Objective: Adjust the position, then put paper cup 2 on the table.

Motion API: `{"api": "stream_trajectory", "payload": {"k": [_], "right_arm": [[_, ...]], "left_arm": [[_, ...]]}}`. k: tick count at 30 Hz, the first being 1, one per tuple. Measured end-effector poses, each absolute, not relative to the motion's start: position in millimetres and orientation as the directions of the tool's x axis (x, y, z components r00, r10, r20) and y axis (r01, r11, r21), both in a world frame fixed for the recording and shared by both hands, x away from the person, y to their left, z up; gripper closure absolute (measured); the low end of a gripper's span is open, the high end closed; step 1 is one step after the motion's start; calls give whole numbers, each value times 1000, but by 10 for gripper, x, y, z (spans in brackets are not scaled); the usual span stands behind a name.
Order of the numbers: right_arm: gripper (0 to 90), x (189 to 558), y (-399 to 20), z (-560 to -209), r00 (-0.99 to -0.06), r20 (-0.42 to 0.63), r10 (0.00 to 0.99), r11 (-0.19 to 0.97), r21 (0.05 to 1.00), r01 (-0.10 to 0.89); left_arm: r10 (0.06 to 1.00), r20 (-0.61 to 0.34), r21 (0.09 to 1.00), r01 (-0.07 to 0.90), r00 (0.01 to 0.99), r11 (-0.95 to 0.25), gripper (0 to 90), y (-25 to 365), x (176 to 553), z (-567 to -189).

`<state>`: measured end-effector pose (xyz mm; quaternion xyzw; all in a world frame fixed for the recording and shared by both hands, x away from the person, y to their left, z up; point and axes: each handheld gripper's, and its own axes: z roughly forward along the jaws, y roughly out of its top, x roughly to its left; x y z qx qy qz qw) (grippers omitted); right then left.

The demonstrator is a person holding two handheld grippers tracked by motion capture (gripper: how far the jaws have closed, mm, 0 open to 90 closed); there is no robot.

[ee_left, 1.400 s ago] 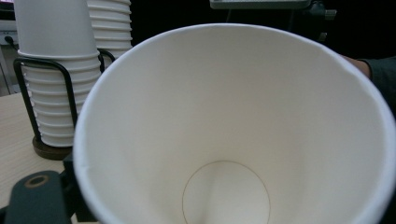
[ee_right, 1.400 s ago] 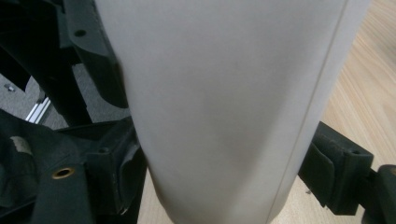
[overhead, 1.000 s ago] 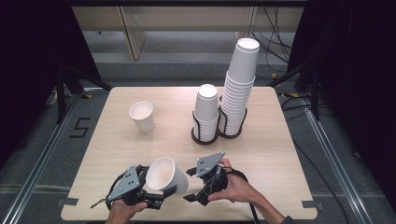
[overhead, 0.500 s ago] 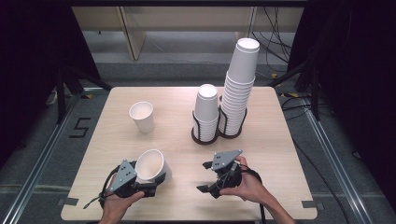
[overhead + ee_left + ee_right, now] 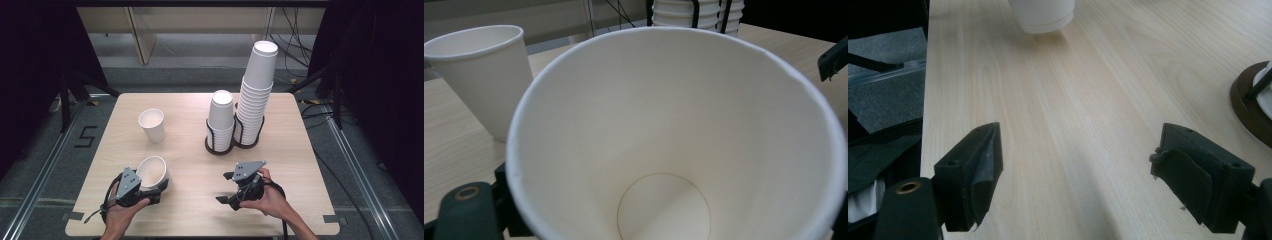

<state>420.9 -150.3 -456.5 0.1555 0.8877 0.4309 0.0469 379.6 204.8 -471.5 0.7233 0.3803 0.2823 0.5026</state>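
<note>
My left gripper [image 5: 150,192] is shut on the base of a white paper cup [image 5: 152,172], low over the table's near left. The cup is tilted, its mouth up and away; in the left gripper view I look straight into the paper cup [image 5: 674,140]. My right gripper [image 5: 225,188] hovers near the front middle, apart from the cup. In the right gripper view the right gripper [image 5: 1083,185] stands open over bare wood, with nothing between its fingers [image 5: 970,180].
A second white cup [image 5: 151,125] stands upright at mid left. A short cup stack [image 5: 221,112] and a tall cup stack [image 5: 257,90] stand in a black holder [image 5: 220,147] at the back centre. The table's front edge [image 5: 200,235] runs just below both hands.
The two grippers have drawn apart: the left one has carried the cup leftward and tipped its mouth more upward, and the right one has moved right, away from the cup.
</note>
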Motion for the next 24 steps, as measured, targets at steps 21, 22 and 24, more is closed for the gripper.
{"api": "stream_trajectory", "payload": {"k": [21,22,24], "right_arm": [[194,4231,-1585,-4583,-940,51,338,581,774,250],[194,4232,-1586,-4583,-939,52,341,579,776,253],[194,4237,-1599,-4572,-938,47,342,581,775,250]], "left_arm": [[886,49,924,315,461,-215,138,2124,4058,-4761],[889,51,922,319,456,-217,138,2139,4077,-4756],[893,39,921,331,448,-206,138,2163,4122,-4753]]}}
